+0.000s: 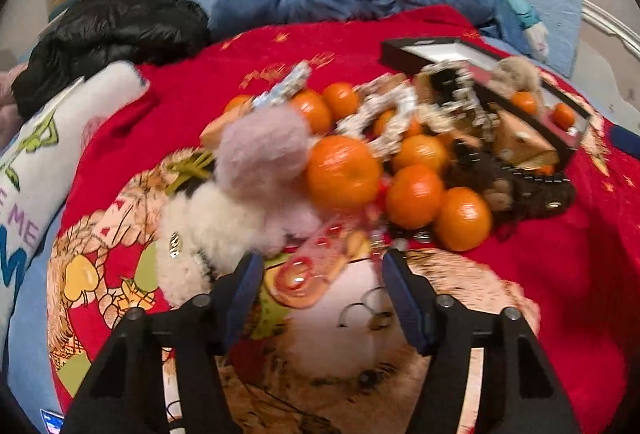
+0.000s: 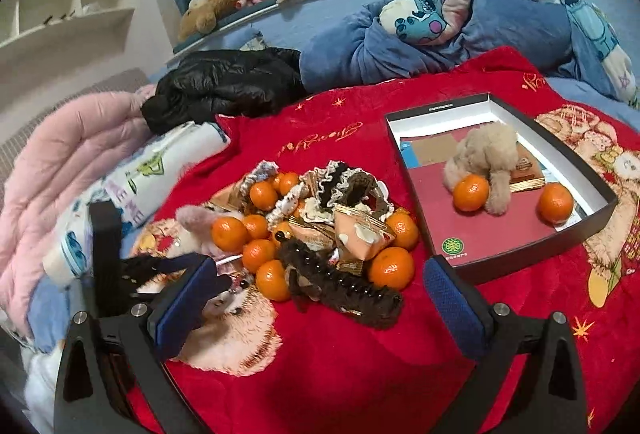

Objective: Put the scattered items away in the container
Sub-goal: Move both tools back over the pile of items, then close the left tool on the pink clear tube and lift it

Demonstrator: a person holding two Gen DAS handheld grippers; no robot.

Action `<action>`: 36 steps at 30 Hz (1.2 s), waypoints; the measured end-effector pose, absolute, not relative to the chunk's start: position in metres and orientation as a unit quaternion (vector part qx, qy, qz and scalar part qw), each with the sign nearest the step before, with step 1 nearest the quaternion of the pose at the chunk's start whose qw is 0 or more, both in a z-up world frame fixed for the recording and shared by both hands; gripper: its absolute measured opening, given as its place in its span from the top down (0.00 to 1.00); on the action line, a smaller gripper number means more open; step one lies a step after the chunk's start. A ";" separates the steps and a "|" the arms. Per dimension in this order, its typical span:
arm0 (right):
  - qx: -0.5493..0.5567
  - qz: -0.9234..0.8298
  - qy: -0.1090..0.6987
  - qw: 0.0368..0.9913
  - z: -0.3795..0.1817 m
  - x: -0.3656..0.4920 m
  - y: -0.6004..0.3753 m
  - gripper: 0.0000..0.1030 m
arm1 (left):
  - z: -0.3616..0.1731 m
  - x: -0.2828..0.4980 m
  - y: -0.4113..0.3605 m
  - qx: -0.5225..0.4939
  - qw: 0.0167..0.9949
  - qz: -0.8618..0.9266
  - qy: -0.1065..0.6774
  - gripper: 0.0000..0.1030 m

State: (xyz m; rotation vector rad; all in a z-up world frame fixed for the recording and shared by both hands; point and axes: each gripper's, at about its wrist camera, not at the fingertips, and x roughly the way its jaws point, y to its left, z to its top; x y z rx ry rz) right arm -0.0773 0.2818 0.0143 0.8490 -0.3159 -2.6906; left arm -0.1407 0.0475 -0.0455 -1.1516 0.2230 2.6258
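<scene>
1. A red blanket (image 2: pixel 340 374) is being used as the work surface, spread over a bed.
2. A pile of scattered items is lying near the blanket's middle: tangerines (image 2: pixel 229 233), frilly scrunchies (image 2: pixel 340 173), snack packets (image 2: pixel 362 236), a dark brown hair claw (image 2: pixel 344 286) and fluffy pom-poms (image 1: pixel 262 149).
3. The box (image 2: pixel 592 218), black outside and white inside, is lying open towards the blanket's right edge, just beside the pile.
4. Inside the box, a beige fluffy toy (image 2: pixel 486 157), two tangerines and a packet are already being held; one tangerine is touching the toy, the other is lying near the box's right wall.
5. The left gripper (image 1: pixel 320 274) is being held low over the pile's near-left side, with its jaws apart and nothing pressed between the pads.
6. A pink clip (image 1: pixel 300 278) is lying on the blanket in the gap between those jaws; whether it is being touched cannot be told because of blur.
7. The white pom-pom (image 1: pixel 200 234) is lying just beside the left finger (image 1: pixel 240 294).
8. The right gripper (image 2: pixel 320 298) is being held above the blanket's near edge, its jaws wide apart and empty, with the hair claw ahead of them.
9. A black jacket (image 2: pixel 224 89) and blue bedding (image 2: pixel 400 57) are lying beyond the blanket's far edge.
</scene>
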 end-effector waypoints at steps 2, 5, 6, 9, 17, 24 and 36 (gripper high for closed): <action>0.298 -0.935 -0.112 0.154 0.015 -0.077 0.281 0.00 | -0.052 -0.148 0.044 -0.413 0.123 0.900 0.067 0.50; 0.299 -0.934 -0.118 0.155 0.015 -0.076 0.280 0.00 | -0.054 -0.149 0.043 -0.414 0.125 0.899 0.064 0.50; 0.299 -0.934 -0.119 0.155 0.015 -0.076 0.280 0.00 | -0.054 -0.149 0.043 -0.415 0.127 0.899 0.063 0.51; 0.300 -0.934 -0.123 0.152 0.015 -0.076 0.280 0.00 | -0.056 -0.151 0.041 -0.416 0.141 0.897 0.049 0.58; 0.300 -0.937 -0.118 0.135 0.015 -0.077 0.285 0.00 | -0.049 -0.135 0.046 -0.402 0.151 0.901 0.056 0.67; 0.300 -0.937 -0.126 0.127 0.015 -0.077 0.293 0.00 | -0.039 -0.113 0.052 -0.384 0.153 0.909 0.058 0.71; 0.300 -0.937 -0.121 0.130 0.017 -0.077 0.285 0.00 | -0.031 -0.074 0.034 -0.383 0.153 0.909 0.056 0.73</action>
